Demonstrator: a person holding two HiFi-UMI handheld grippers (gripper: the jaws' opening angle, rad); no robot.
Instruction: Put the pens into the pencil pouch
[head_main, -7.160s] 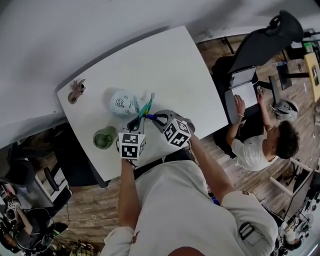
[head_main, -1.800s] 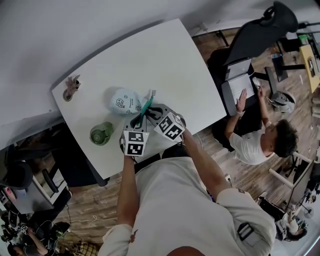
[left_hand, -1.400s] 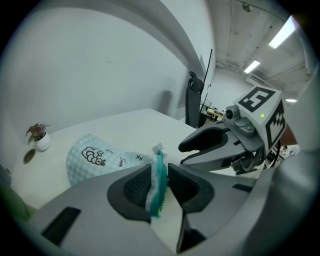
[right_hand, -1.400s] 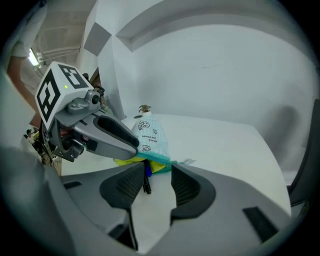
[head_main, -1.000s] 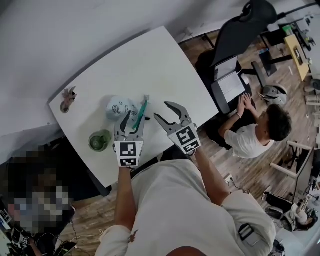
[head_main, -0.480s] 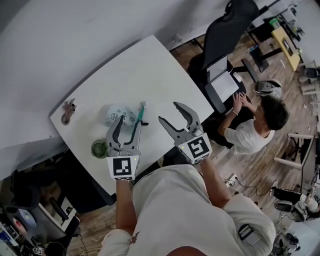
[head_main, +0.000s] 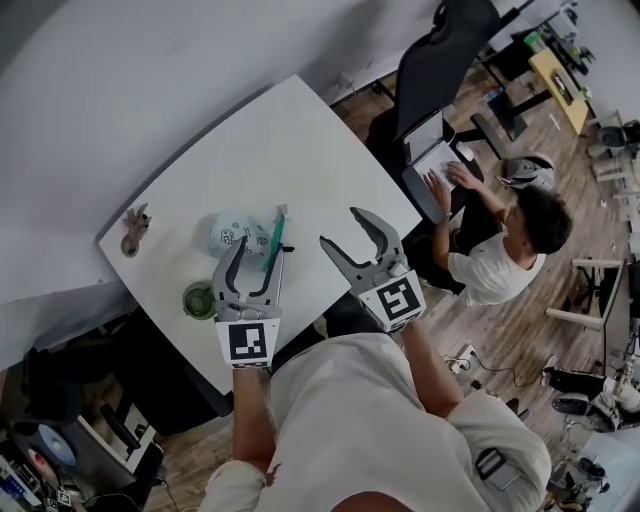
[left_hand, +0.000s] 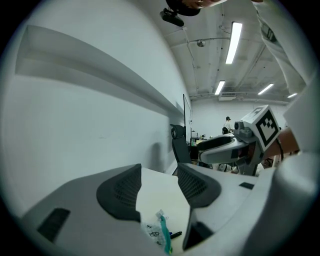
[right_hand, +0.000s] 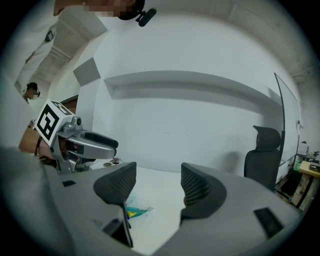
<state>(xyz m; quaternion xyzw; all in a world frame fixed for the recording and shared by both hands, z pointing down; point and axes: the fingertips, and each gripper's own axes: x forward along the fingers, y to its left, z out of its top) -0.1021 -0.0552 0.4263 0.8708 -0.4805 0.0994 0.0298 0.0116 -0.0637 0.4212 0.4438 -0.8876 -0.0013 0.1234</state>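
Between the jaws of the left gripper nothing stands; they are well apart and have just been opening. The same holds for the right gripper: its jaws are wide, have just been opening, and have only air between them. Both point almost level, out over the table.

In the head view the left gripper hangs over the near part of the table and the right gripper is just beside it, apart from it. Below the left jaws lies the pouch, with a teal pen sticking out of its mouth. The left gripper view shows the pouch low in frame, with a dark pen at its mouth.

A green cup stands close to the near left edge. A small figure sits at the left corner. Beyond the pouch, plain white top runs to the far edge along the wall and to the right corner. Past the right edge are a chair and a seated person at a laptop.
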